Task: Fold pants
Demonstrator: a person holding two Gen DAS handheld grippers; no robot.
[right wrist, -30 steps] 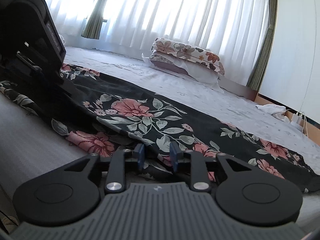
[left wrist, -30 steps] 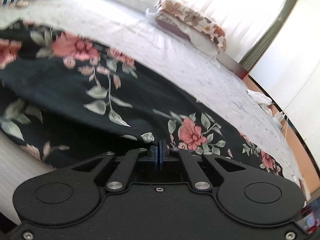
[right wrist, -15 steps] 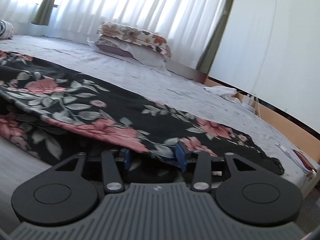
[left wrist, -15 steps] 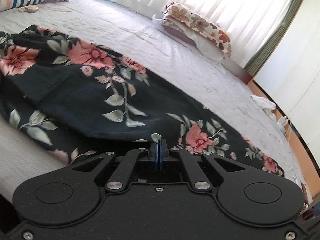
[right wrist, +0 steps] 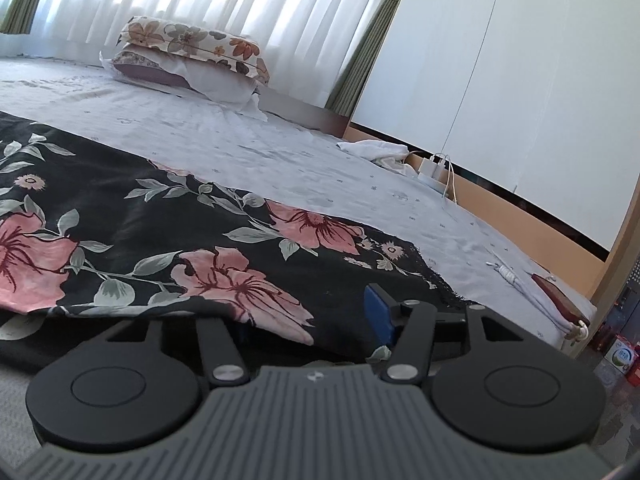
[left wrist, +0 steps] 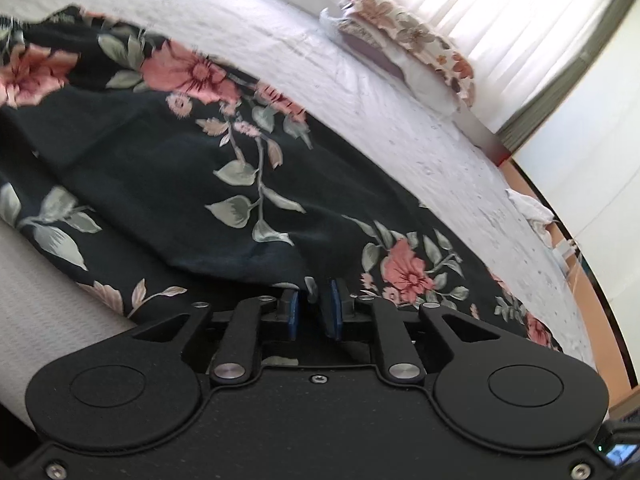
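Note:
The black floral pants (left wrist: 192,168) lie spread across the pale bed sheet (left wrist: 360,80), folded over lengthwise. My left gripper (left wrist: 314,314) sits at their near edge, its blue pads a little apart with a bit of cloth edge between them. In the right wrist view the pants (right wrist: 160,240) stretch away to the left. My right gripper (right wrist: 308,320) is wide open at their near edge; cloth drapes over the left finger and hides it, while the right blue pad (right wrist: 378,312) stands clear.
Stacked floral pillows (right wrist: 192,56) lie at the far side by the white curtains. A white cloth (right wrist: 376,150) and a charger with cable (right wrist: 434,168) lie on the floor by the wall. The bed's corner (right wrist: 560,312) is at the right.
My left gripper, shut on the pants edge before, has parted its pads. My right gripper has opened wider and moved right along the pants toward the bed's corner.

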